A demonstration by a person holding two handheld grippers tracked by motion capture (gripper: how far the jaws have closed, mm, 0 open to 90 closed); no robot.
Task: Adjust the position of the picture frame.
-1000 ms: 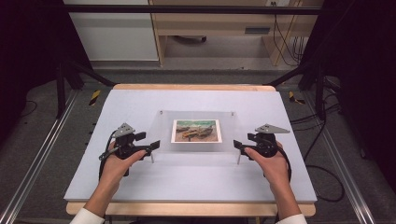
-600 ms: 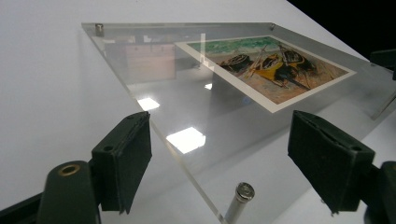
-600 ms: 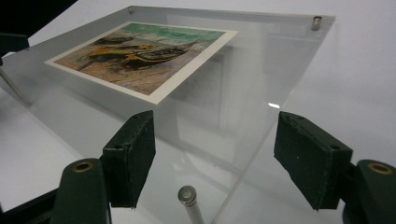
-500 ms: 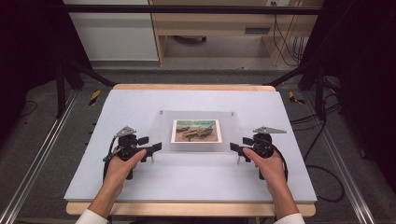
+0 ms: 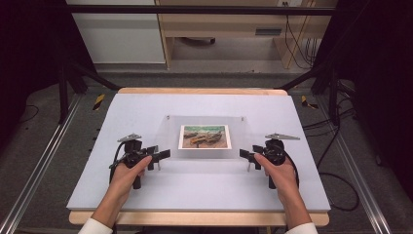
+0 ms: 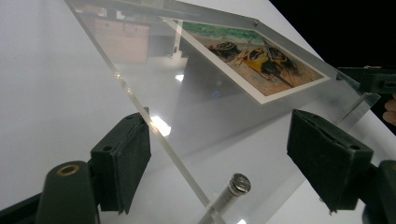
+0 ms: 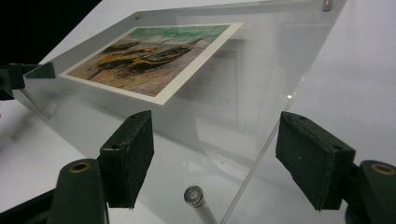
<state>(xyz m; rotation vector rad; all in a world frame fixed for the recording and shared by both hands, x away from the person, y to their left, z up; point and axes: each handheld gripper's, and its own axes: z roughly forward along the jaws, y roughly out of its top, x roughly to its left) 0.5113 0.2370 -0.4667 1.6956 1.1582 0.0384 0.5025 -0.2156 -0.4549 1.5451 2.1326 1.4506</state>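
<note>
Both grippers nudged inward to clear frame (image 5: 204, 139) edges; jaws open, straddling near corners; table (image 5: 146, 105) bare.

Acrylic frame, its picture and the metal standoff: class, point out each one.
Acrylic frame (image 5: 243, 139): high view, bare clear right margin.
Picture (image 5: 204, 136): high view, middle of the print.
Standoff (image 7: 193, 194): right gripper view, its round metal cap.

Acrylic frame (image 5: 204, 139) mid-table; bare table (image 5: 204, 190) around

One clear acrylic frame (image 5: 204, 139), one boat picture (image 5: 204, 136) inside it, two grippers, left gripper (image 5: 158, 157), right gripper (image 5: 246, 155), one white tabletop (image 5: 195, 190)
</note>
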